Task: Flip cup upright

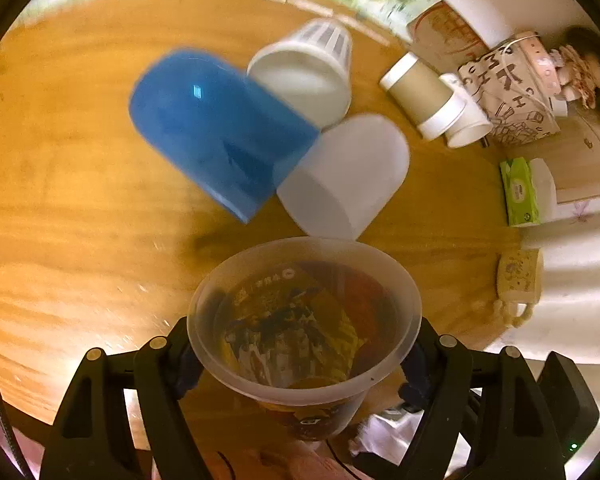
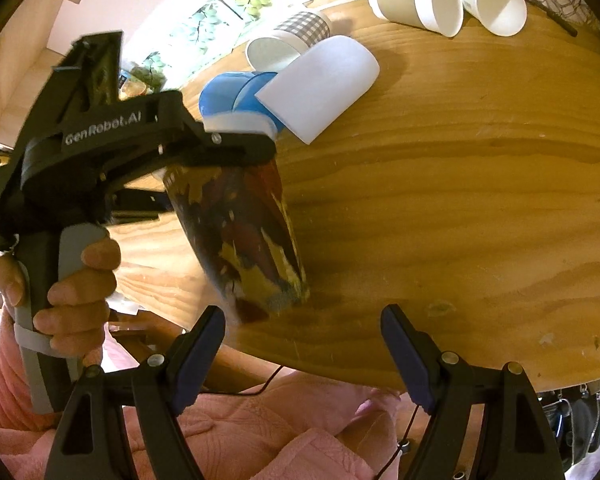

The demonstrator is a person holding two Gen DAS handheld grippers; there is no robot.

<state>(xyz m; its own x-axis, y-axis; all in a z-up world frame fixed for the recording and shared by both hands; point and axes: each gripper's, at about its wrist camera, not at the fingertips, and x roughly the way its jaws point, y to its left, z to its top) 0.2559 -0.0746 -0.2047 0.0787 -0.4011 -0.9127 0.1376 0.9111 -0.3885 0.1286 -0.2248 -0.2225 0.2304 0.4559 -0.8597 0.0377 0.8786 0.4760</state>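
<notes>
The left gripper [image 1: 304,356] clamps the printed translucent plastic cup [image 1: 300,320] mouth-up, base just above the wooden surface [image 2: 460,200]; the right gripper [image 2: 304,344] gapes empty beside it.

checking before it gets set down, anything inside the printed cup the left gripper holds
The translucent printed plastic cup in the left gripper looks empty; only its printed wall shows through. Its very bottom is dim.

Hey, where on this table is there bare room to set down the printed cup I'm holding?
Bare wood lies on the table ahead of the open right hand-held gripper, and in the left view left of the blue cup. The blue cup, frosted cup and checked cup cluster crowds the middle.
</notes>
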